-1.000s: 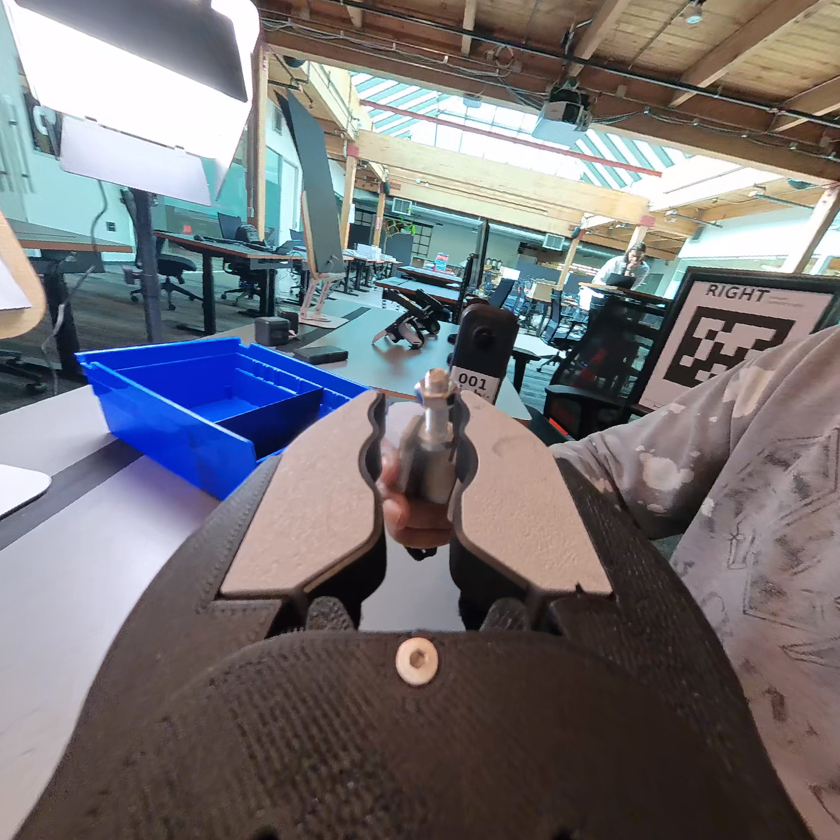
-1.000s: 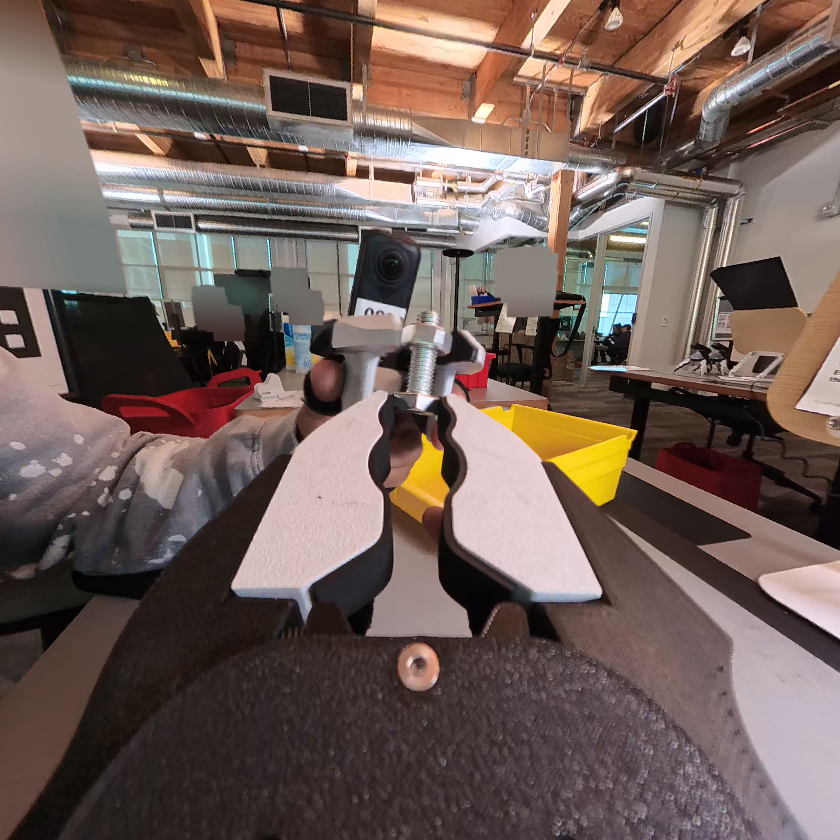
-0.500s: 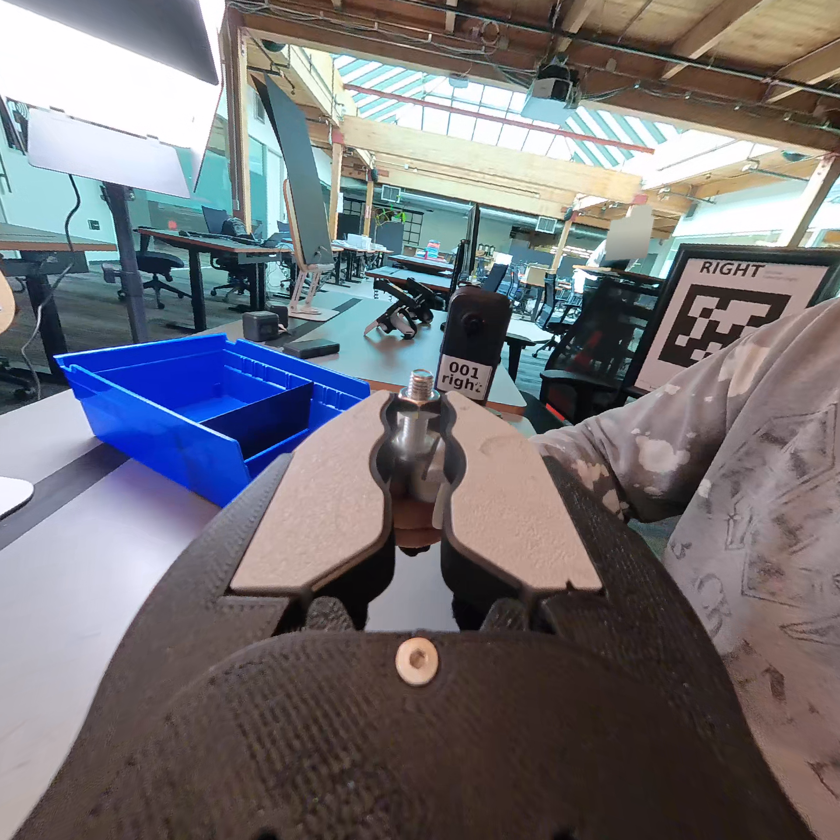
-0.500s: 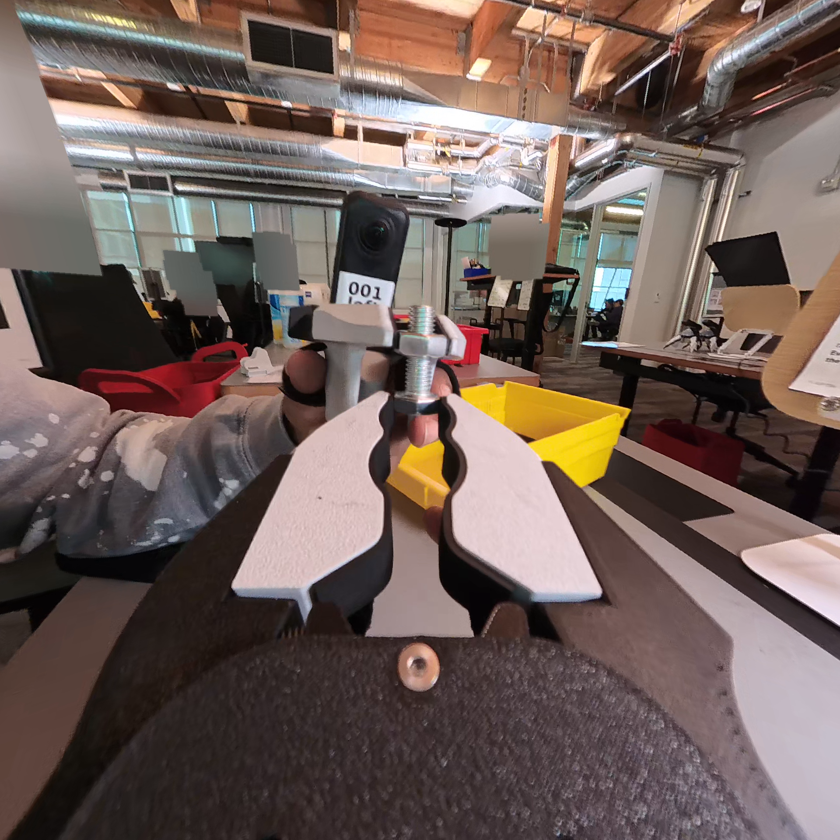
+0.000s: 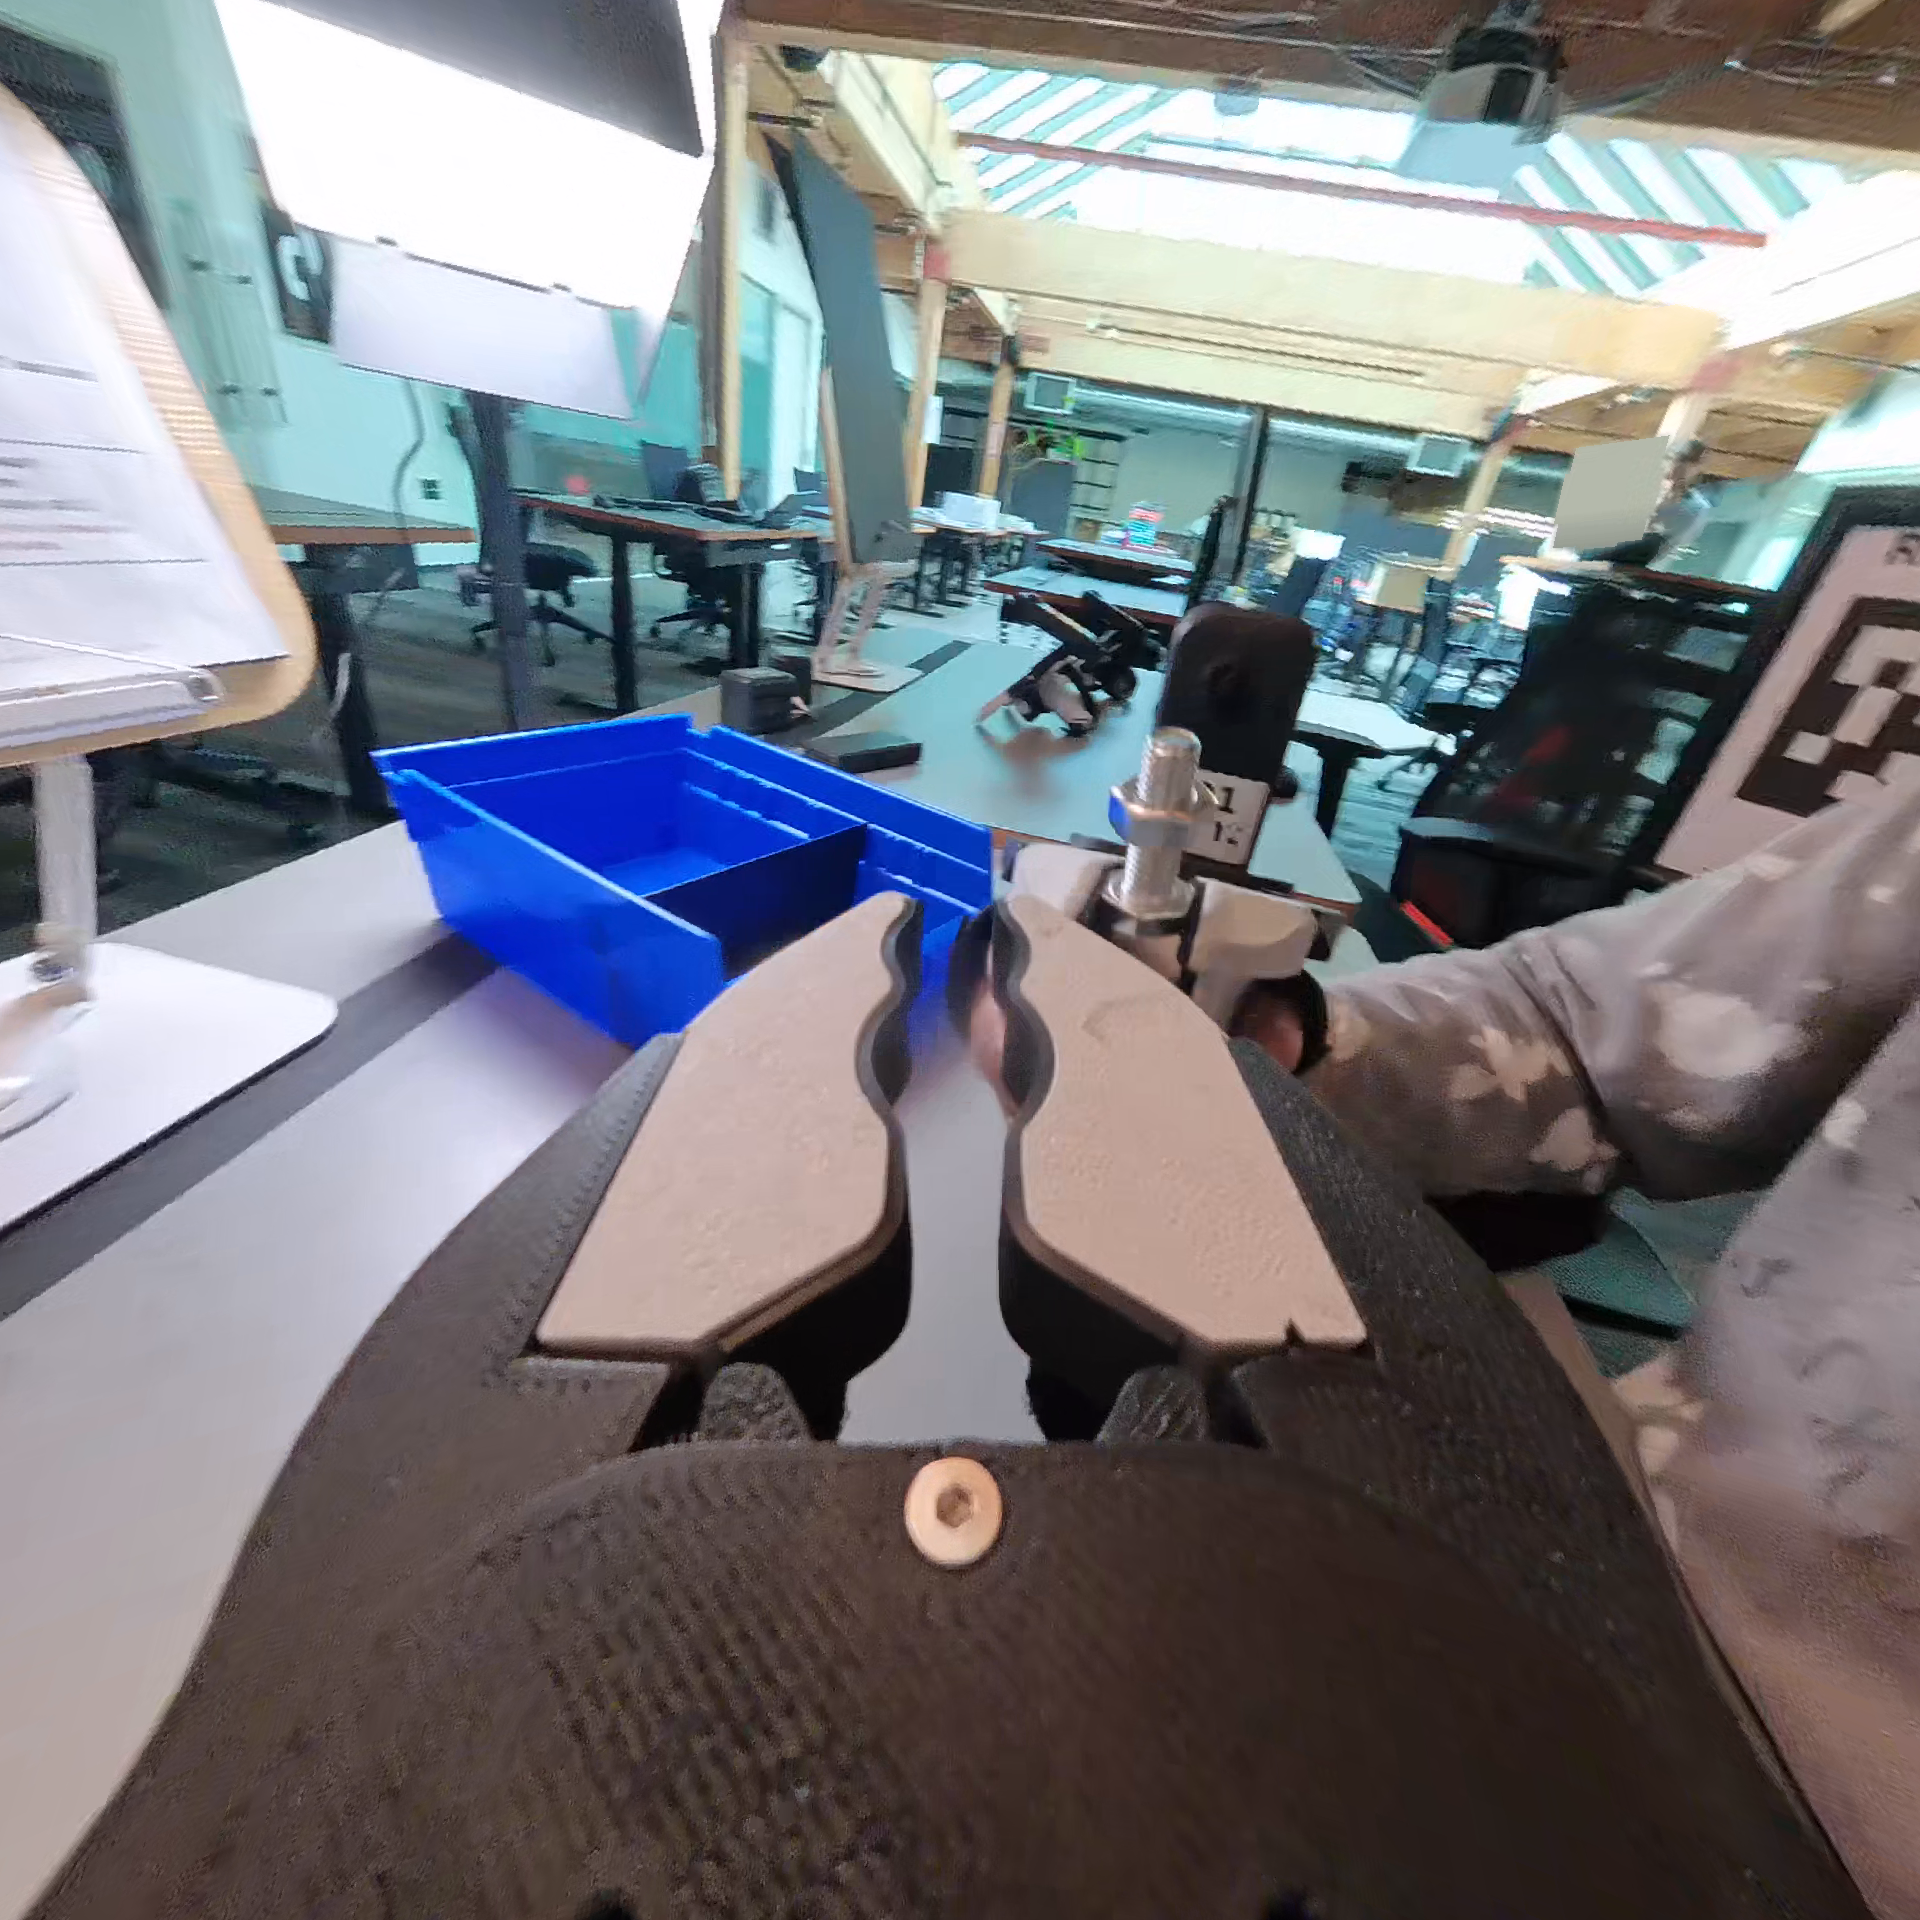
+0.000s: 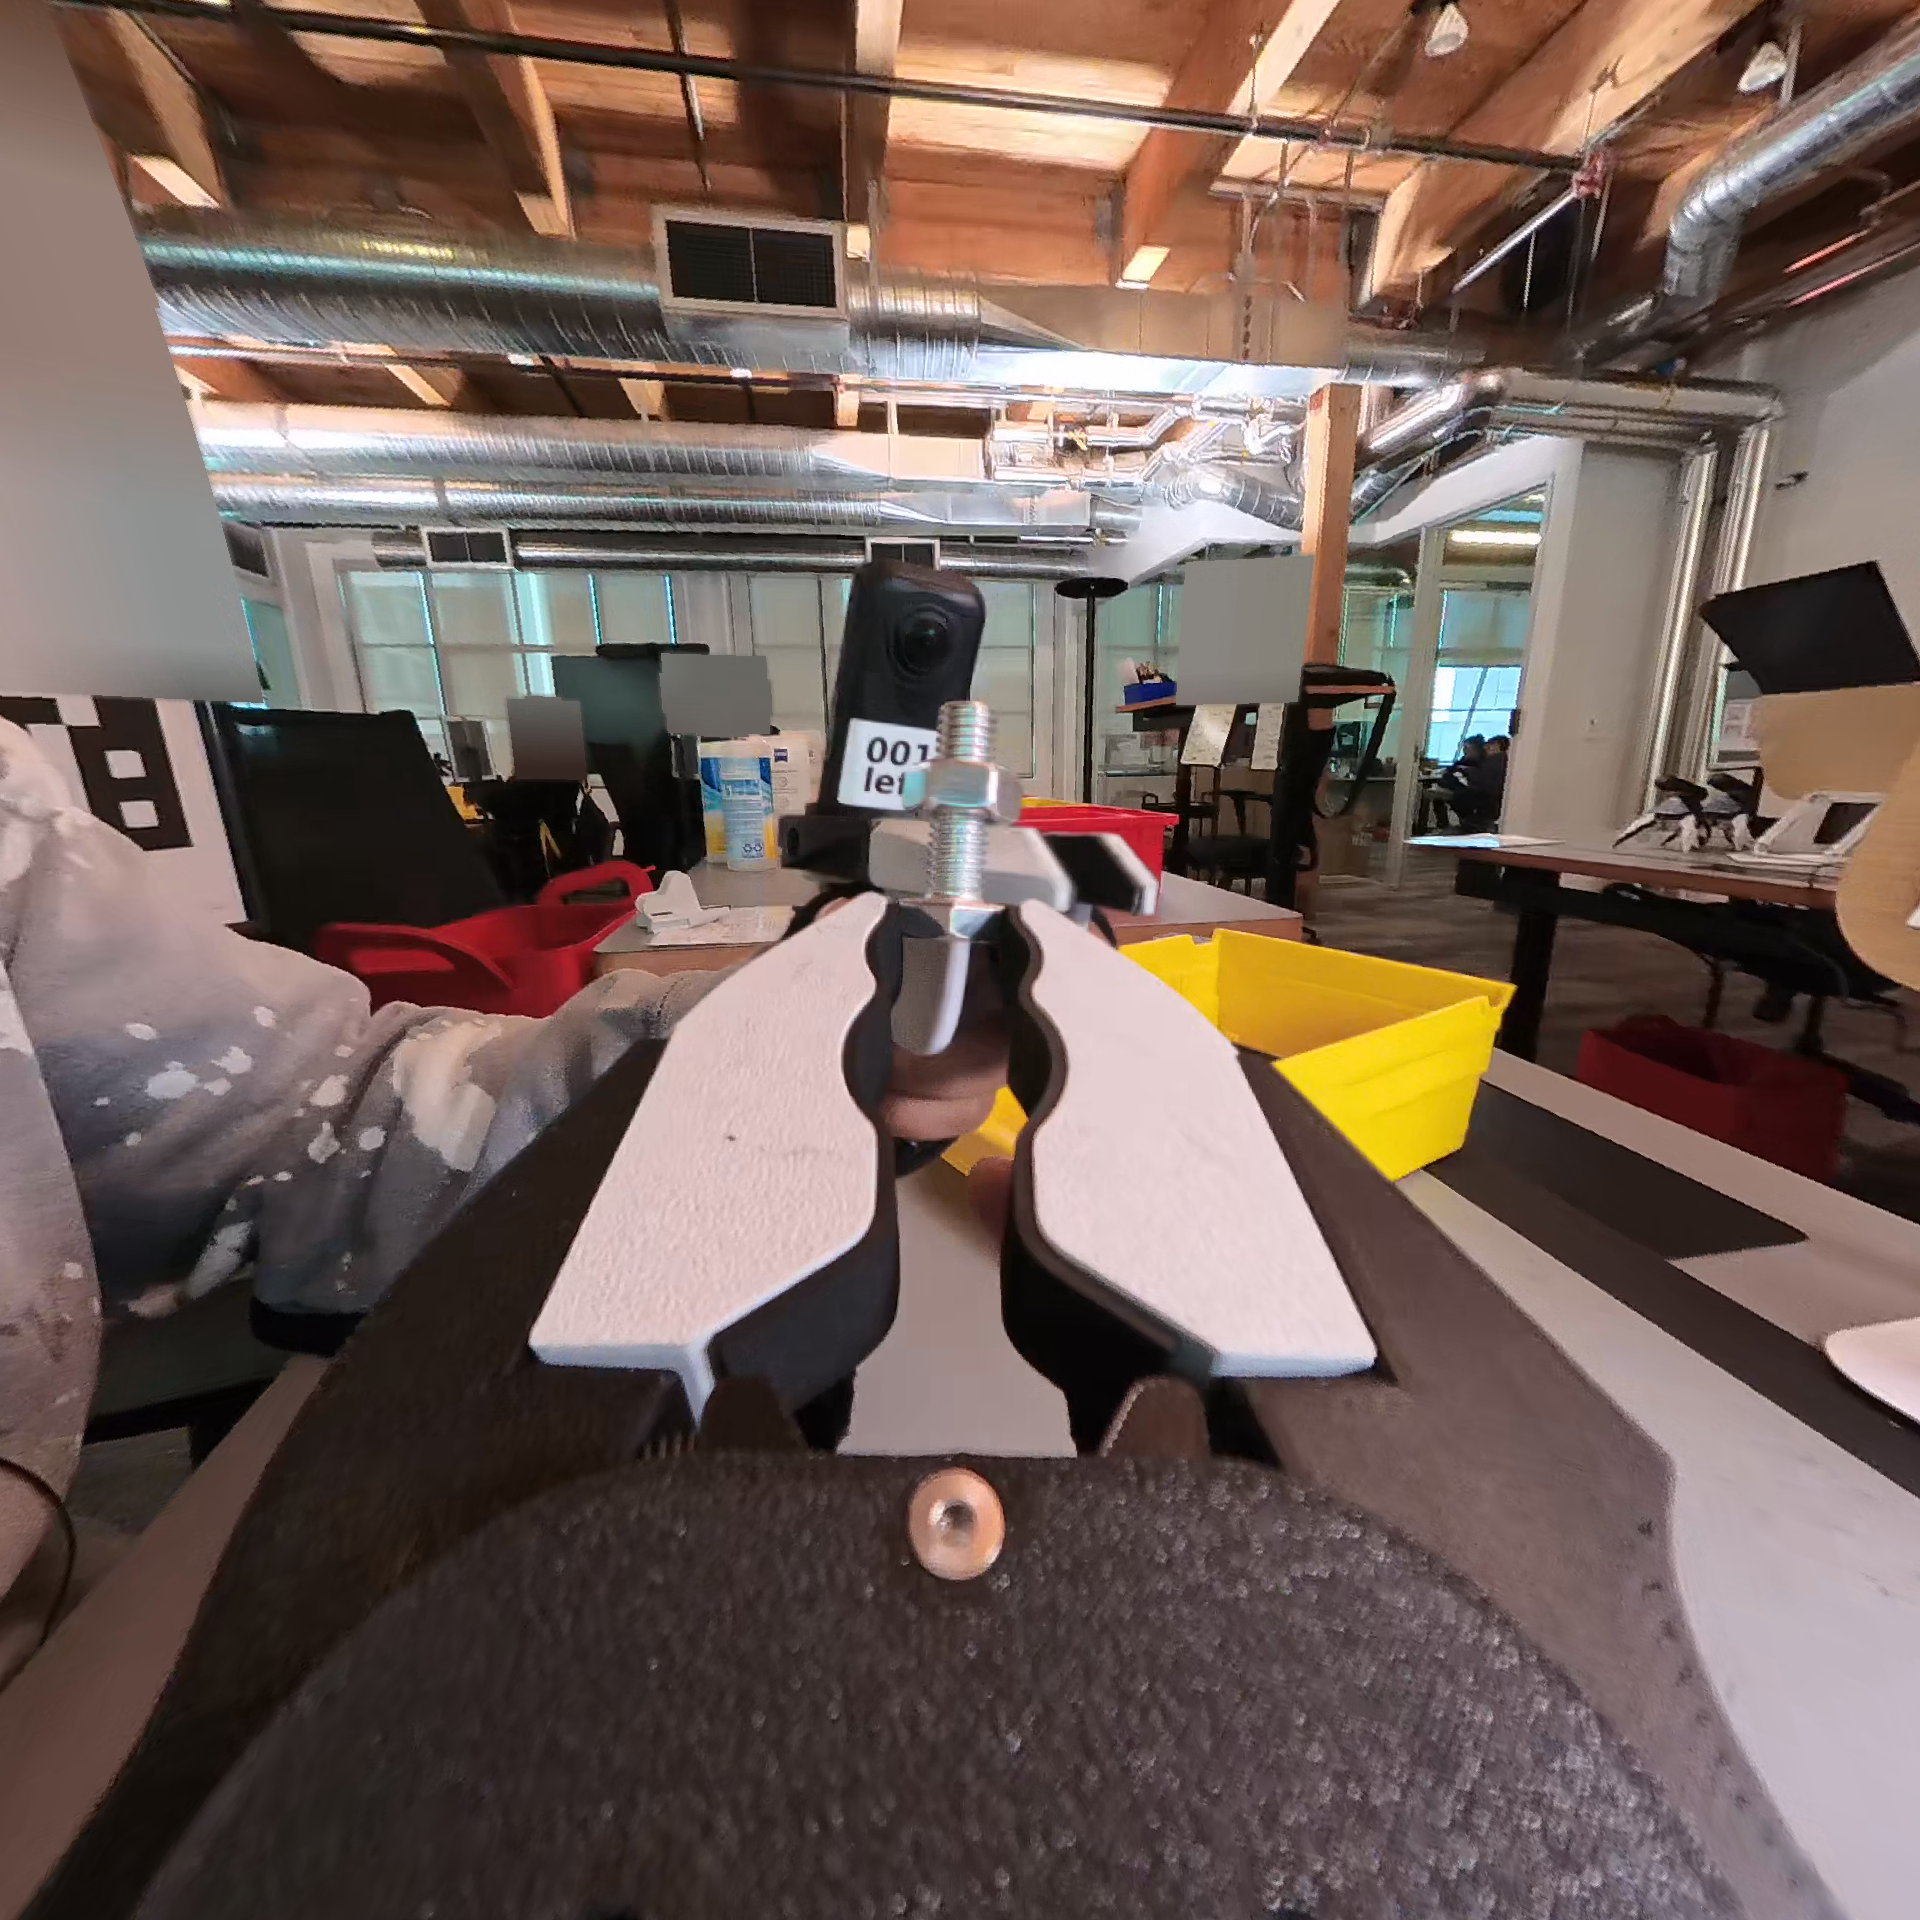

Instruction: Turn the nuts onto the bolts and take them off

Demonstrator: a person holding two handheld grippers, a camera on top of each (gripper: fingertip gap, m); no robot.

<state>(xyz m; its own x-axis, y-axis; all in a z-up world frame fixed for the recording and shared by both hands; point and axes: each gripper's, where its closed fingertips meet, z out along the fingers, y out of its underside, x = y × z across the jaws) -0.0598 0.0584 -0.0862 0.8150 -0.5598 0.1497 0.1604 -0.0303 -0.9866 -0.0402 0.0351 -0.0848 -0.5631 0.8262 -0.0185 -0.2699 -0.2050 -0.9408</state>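
Note:
A silver bolt (image 6: 958,868) stands upright with its head clamped in my right gripper (image 6: 951,920), which is shut on it. A hex nut (image 6: 961,795) sits on the thread near the top, with a short length of thread above it. In the left wrist view the bolt (image 5: 1155,862) and nut (image 5: 1153,808) are up and to the right of my left gripper (image 5: 951,920). The left gripper is open by a narrow gap, empty and clear of the nut. The right gripper's white fingers (image 5: 1247,935) show under the bolt there.
A blue divided bin (image 5: 665,862) stands on the grey table (image 5: 260,1299) ahead on the left. A document stand with a white base (image 5: 156,1039) is at the far left. A yellow bin (image 6: 1351,1018) stands to the right. A person's grey spotted sleeve (image 5: 1558,1039) reaches in. The tips of both grippers are at nearly the same place.
My left gripper has let go of the nut, opened slightly and swung left, away from the bolt. My right gripper still holds the bolt upright.

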